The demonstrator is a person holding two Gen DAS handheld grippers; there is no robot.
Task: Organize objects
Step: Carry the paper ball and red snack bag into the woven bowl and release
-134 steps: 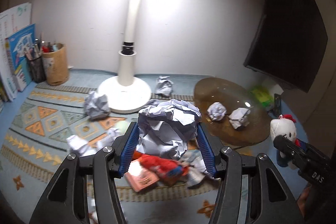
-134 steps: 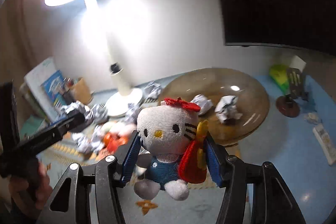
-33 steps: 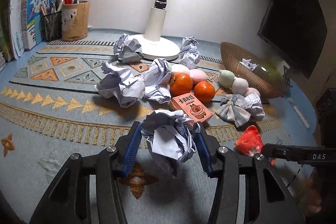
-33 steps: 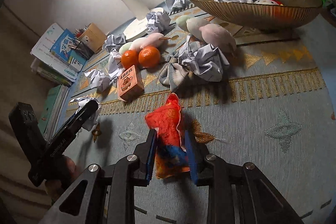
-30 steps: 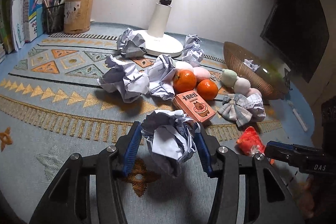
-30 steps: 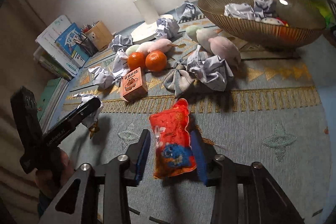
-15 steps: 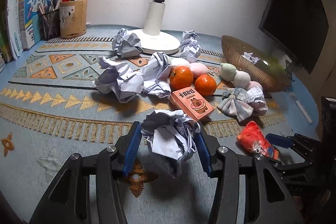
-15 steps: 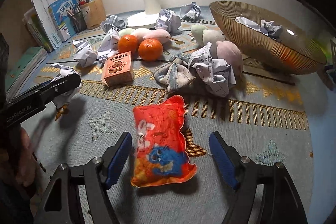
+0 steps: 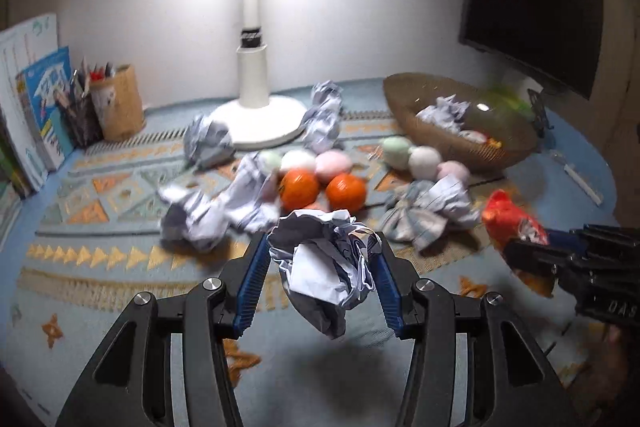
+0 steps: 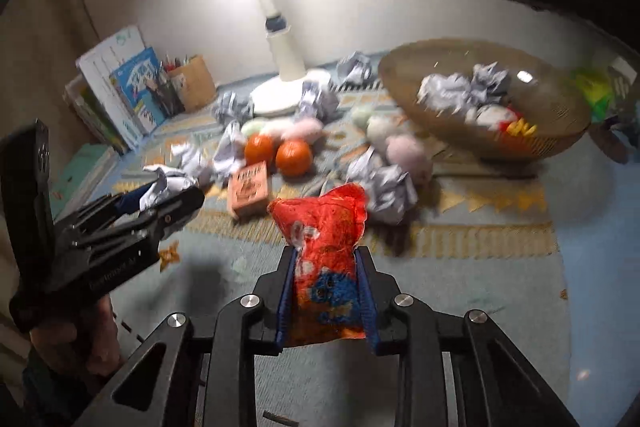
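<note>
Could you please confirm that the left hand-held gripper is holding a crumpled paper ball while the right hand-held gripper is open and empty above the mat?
Not quite: the right hand-held gripper is shut on the red snack packet, as the right wrist view shows. The left hand-held gripper does hold a crumpled paper ball.

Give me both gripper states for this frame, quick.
Left gripper: closed on a crumpled paper ball, lifted off the mat.
Right gripper: closed on a red snack packet, also lifted.
</note>
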